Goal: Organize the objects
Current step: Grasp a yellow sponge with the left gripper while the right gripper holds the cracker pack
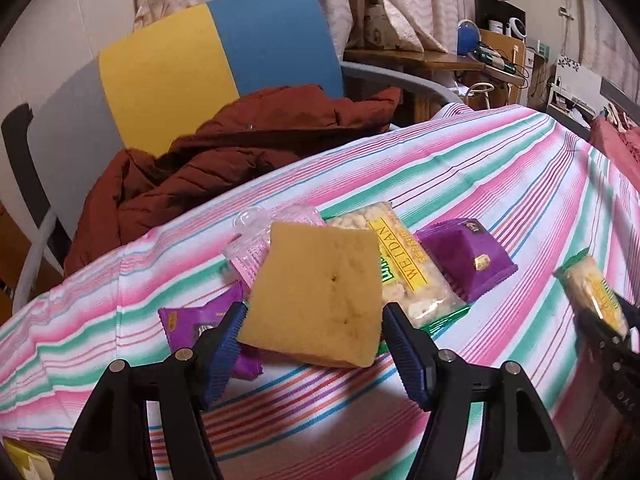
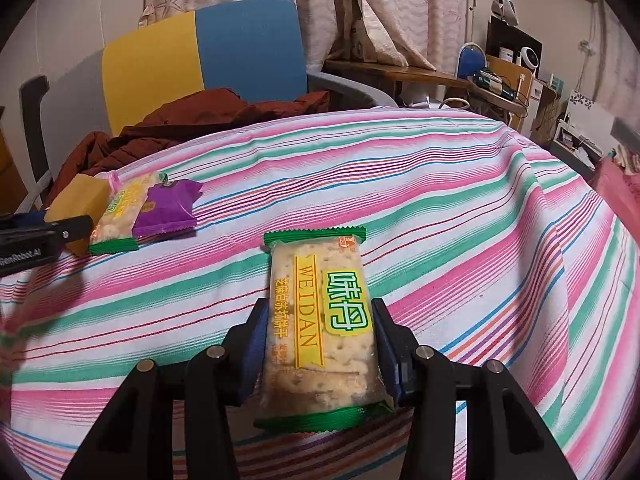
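Observation:
My left gripper [image 1: 314, 314] has its blue pads against both side edges of a yellow sponge [image 1: 320, 288], which is tilted over a pile of snack packs. The pile has a pink pack [image 1: 276, 232], a cracker pack [image 1: 404, 268] and two purple packs [image 1: 468, 260] [image 1: 196, 324]. My right gripper [image 2: 319, 308] is shut on a second green-edged cracker pack [image 2: 316, 264], held just above the striped cloth [image 2: 440, 208]. The right wrist view shows the sponge [image 2: 76, 204] and the pile [image 2: 160, 208] at the far left.
A chair with a yellow and blue back [image 1: 208, 60] stands behind the table, with a rust-brown jacket [image 1: 224, 160] heaped on it. A cluttered wooden desk [image 1: 492, 64] is at the back right. A yellow item [image 1: 24, 460] shows at the lower left corner.

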`<state>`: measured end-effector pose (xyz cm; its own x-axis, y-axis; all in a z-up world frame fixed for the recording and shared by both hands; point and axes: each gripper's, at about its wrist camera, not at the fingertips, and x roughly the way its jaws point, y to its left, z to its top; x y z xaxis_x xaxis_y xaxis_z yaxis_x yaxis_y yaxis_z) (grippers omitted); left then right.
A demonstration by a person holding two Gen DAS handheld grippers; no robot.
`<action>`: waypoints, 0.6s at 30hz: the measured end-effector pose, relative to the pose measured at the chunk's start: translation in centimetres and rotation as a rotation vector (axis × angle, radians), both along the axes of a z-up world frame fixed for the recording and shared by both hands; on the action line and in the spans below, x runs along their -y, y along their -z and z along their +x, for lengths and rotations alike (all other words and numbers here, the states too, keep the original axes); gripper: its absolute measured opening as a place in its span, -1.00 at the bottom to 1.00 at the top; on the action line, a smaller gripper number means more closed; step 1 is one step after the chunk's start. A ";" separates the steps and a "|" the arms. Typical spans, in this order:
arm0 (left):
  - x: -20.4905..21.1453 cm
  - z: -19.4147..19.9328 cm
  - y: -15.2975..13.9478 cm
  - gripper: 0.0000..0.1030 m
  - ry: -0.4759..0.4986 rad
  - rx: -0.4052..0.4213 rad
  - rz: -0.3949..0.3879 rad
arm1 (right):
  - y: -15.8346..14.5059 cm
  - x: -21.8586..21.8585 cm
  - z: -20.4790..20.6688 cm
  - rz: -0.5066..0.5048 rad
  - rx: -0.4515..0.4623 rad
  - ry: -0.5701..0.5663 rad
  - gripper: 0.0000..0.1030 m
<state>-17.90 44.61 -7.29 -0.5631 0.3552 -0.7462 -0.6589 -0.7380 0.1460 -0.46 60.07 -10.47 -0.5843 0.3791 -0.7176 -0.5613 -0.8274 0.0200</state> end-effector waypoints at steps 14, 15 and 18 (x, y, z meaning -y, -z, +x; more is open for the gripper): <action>2.2 2.4 0.7 0.13 -0.016 -0.078 0.039 | -0.1 0.2 0.1 0.014 0.003 0.004 -0.03; 2.7 2.8 0.7 0.13 -0.022 -0.076 0.053 | 0.0 0.2 0.1 0.015 0.003 0.004 -0.03; 3.8 4.0 0.7 0.13 -0.025 -0.073 0.075 | 0.0 0.4 0.0 0.023 0.006 0.006 -0.03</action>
